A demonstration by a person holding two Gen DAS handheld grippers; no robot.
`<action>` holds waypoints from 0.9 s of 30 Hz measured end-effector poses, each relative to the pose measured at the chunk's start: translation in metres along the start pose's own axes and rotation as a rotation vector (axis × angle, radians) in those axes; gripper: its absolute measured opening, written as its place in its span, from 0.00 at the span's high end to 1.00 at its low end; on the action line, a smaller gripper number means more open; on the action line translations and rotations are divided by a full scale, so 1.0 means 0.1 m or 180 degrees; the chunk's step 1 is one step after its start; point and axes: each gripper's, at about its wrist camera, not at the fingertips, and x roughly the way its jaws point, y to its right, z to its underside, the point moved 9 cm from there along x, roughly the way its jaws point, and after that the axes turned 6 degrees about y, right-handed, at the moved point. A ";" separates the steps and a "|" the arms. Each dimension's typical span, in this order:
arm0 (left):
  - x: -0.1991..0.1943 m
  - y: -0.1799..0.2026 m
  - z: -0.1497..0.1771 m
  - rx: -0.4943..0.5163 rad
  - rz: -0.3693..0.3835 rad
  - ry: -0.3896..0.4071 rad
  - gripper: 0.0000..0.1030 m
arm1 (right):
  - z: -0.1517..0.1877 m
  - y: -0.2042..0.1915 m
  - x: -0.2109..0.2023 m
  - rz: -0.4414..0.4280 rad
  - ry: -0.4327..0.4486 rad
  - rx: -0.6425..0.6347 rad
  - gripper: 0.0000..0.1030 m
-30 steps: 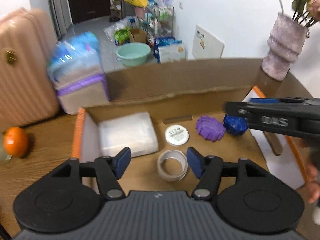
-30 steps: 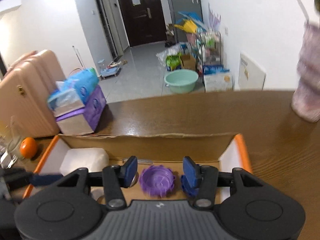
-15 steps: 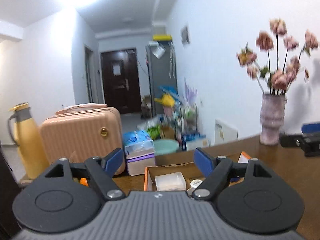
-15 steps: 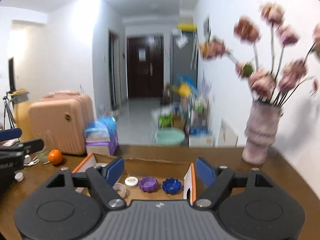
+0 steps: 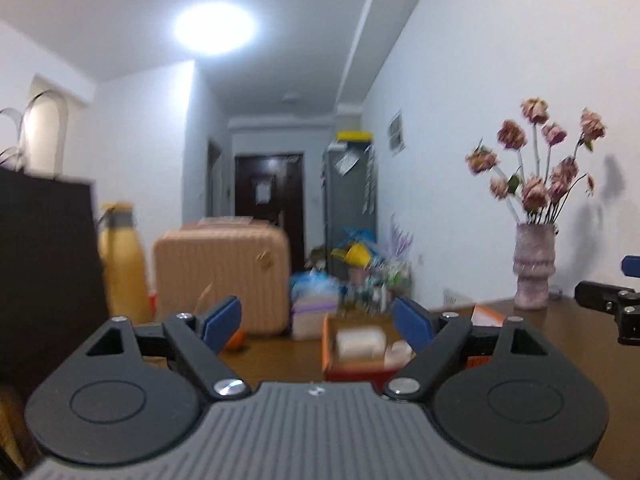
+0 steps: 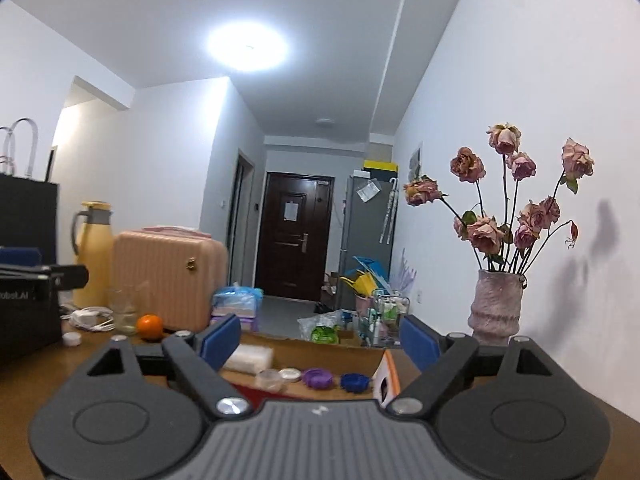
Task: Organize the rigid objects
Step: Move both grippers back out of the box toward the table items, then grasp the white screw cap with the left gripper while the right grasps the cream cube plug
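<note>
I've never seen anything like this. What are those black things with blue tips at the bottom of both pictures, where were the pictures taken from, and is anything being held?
No robot here: a person holds a two-finger gripper in each hand, and each carries a wide-angle camera looking forward along its fingers. One picture comes from the left gripper, the other from the right gripper. The blue tips are the finger pads. Both grippers are open and hold nothing.

Ahead, on a brown table, lies an open cardboard box. Inside are a white block, a tape roll, a white lid, a purple piece and a blue piece. Nearby stand a vase of flowers and an orange.
</note>
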 end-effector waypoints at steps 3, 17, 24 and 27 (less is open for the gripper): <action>-0.32 -0.07 0.11 -0.0018 -0.0020 -0.0104 0.17 | 0.08 -0.10 -0.28 -0.0054 -0.0003 0.0014 0.15; -1.53 -0.11 0.44 0.0105 0.0217 -0.0196 0.16 | 0.37 -0.31 -1.53 -0.0109 -0.0380 0.0027 0.13; -1.40 -0.06 0.53 0.0070 0.0222 -0.0446 0.16 | 0.52 -0.31 -1.69 -0.0016 -0.0583 0.0250 0.13; -1.33 -0.05 0.62 0.0070 0.0196 -0.0567 0.16 | 0.61 -0.29 -1.64 0.0045 -0.0674 0.0174 0.13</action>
